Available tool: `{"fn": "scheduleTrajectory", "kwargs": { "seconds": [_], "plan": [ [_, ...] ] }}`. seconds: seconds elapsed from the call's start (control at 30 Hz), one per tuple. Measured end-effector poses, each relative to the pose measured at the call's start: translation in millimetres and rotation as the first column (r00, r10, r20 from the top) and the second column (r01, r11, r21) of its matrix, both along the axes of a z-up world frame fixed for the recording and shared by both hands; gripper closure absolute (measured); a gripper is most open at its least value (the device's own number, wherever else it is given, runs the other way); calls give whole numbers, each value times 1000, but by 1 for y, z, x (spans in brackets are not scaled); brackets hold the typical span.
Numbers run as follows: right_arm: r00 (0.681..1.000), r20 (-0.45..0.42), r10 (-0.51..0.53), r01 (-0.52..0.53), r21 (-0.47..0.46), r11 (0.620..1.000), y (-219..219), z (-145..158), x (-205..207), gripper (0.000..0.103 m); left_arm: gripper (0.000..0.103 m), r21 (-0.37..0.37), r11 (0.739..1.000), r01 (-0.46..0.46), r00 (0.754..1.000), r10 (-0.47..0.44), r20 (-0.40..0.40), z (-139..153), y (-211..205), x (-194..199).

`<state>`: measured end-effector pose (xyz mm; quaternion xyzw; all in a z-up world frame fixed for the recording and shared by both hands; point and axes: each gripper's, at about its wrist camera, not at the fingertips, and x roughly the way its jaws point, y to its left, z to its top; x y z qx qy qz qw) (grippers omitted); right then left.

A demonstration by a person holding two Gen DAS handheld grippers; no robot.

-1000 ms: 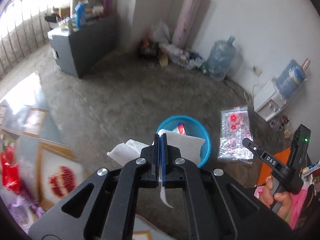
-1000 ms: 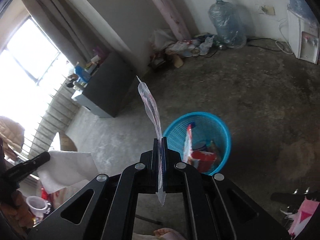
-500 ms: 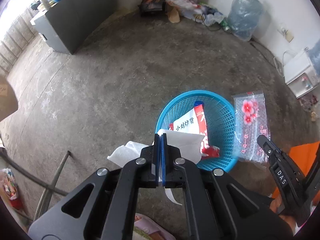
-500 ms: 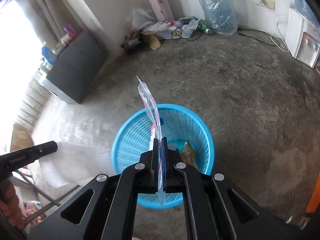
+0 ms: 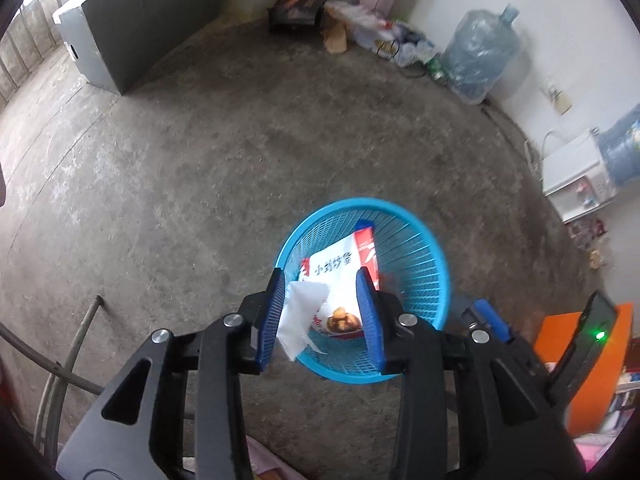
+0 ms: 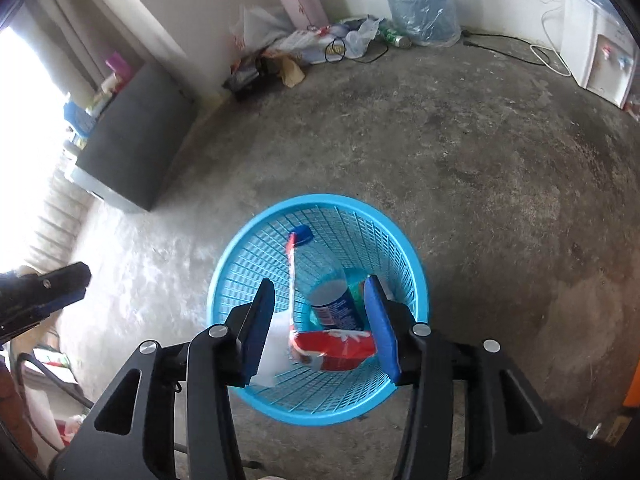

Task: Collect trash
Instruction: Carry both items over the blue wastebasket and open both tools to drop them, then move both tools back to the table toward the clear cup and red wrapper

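Jaws of the left gripper (image 5: pixel 322 314) stand apart in the left wrist view, having just been opening, tilted steeply down over the blue basket (image 5: pixel 430 280) on the concrete floor (image 5: pixel 240 140). White tissue (image 5: pixel 302 316) hangs between them, against the inner face of the left finger, with the right pad clear of it. Under it in the basket lies a red-and-white snack bag (image 5: pixel 348 268). At about 4 o'clock from the basket the right gripper (image 5: pixel 490 320) shows, blurred, beside an orange thing (image 5: pixel 592 364).

Seen from the right wrist, the right gripper (image 6: pixel 320 328) also points steeply down over the basket (image 6: pixel 412 264), its jaws parted after just opening and gripping nothing. Between them, down in the basket, lie the snack bag (image 6: pixel 340 346), a clear bottle (image 6: pixel 320 264) with a blue cap, and something white (image 6: pixel 276 350) that may be the tissue. At 9 o'clock from the basket the left gripper (image 6: pixel 48 296) shows side-on.
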<state>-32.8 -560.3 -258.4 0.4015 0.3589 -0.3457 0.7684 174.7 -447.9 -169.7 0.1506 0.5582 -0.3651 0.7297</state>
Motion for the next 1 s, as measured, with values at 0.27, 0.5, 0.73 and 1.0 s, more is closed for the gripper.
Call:
{"fn": "scheduleTrajectory", "kwargs": {
  "seconds": [0.27,0.5,0.73,1.0],
  "plan": [
    [997,82,7,-1,-70,998,39,54,-15,53,61,-141,988,55,995,-43,89,86,36,-28],
    [987,142,79,-67,-89,994,65,95,-21,48,56,-211,976,54,990,-24,141,151,92,-44],
    [972,181,148,-130,-108,986,80,125,-23,47,44,-285,957,53,972,17,236,214,169,-53],
    [955,145,257,-246,-89,965,105,129,10,47,41,-355,929,-104,928,219,301,250,295,-37]
  ]
}}
